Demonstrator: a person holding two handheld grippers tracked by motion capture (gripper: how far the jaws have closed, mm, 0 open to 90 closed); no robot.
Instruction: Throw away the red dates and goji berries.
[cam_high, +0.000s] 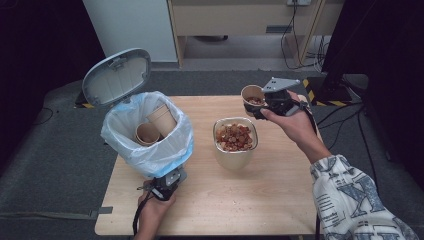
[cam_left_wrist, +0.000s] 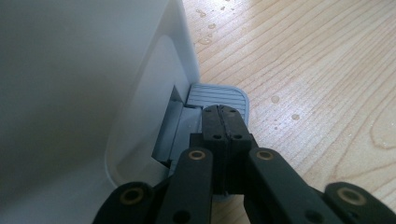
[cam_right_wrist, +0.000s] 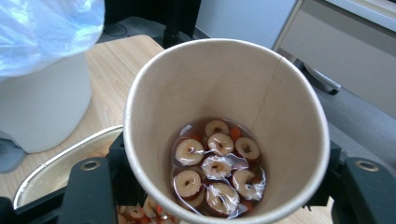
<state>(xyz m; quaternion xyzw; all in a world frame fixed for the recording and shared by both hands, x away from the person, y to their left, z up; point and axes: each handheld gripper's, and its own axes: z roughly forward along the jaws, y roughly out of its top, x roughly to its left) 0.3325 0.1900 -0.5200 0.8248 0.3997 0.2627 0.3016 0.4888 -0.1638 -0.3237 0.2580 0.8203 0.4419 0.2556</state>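
Observation:
My right gripper (cam_high: 261, 106) is shut on a brown paper cup (cam_high: 252, 98), held upright above the far right of the wooden table (cam_high: 280, 200). The cup (cam_right_wrist: 224, 130) holds sliced dried fruit in liquid. Just below and left of it stands a metal container (cam_high: 235, 142) full of the same wet fruit scraps. My left gripper (cam_high: 170, 181) is shut, its tips (cam_left_wrist: 223, 122) resting on the grey foot pedal (cam_left_wrist: 217, 95) of the white pedal bin (cam_high: 147, 132). The bin's lid (cam_high: 116, 76) stands up, and two empty paper cups (cam_high: 155, 126) lie inside its plastic bag.
Water drops dot the wood near the pedal. Grey carpet surrounds the table. A cabinet, cables and a dark stand sit beyond the far edge. A patterned sleeve (cam_high: 350, 200) comes in at the lower right.

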